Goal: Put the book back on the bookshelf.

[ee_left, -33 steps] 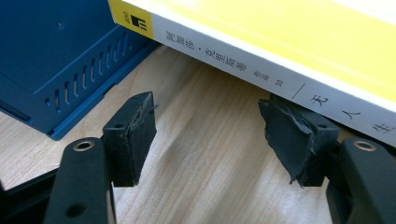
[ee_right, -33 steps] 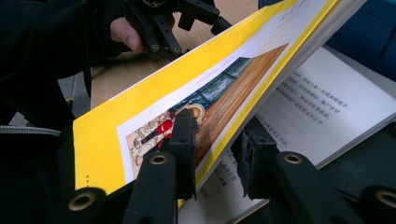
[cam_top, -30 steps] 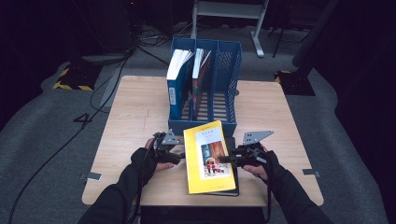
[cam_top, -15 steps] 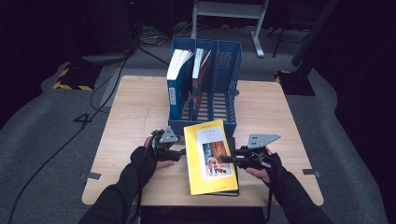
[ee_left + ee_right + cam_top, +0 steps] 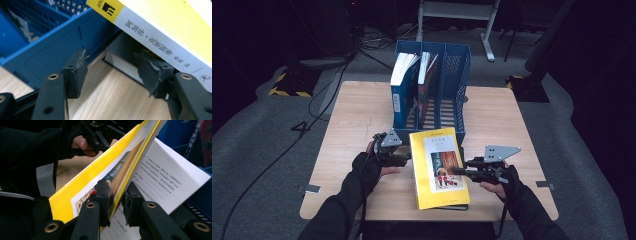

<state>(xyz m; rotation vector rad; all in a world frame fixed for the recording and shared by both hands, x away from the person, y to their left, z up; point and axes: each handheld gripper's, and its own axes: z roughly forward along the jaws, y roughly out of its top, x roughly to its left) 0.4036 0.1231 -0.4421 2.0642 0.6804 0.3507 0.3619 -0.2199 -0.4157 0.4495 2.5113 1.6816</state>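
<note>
On the left, the left gripper [image 5: 404,159] sits at the spine edge of the yellow book [image 5: 439,170]. In the left gripper view its jaws have just been closing yet stand apart over bare table [image 5: 362,115]; the book's spine [image 5: 160,45] passes above the right-hand jaw, and a dark book [image 5: 122,62] lies flat underneath, just beyond the pads. The blue file rack [image 5: 457,75] stands close behind. On the right, the right gripper [image 5: 458,171] pinches the yellow book's front cover [image 5: 100,182] between its jaws, which have just been closing, and the printed pages [image 5: 160,175] fall open past them.
</note>
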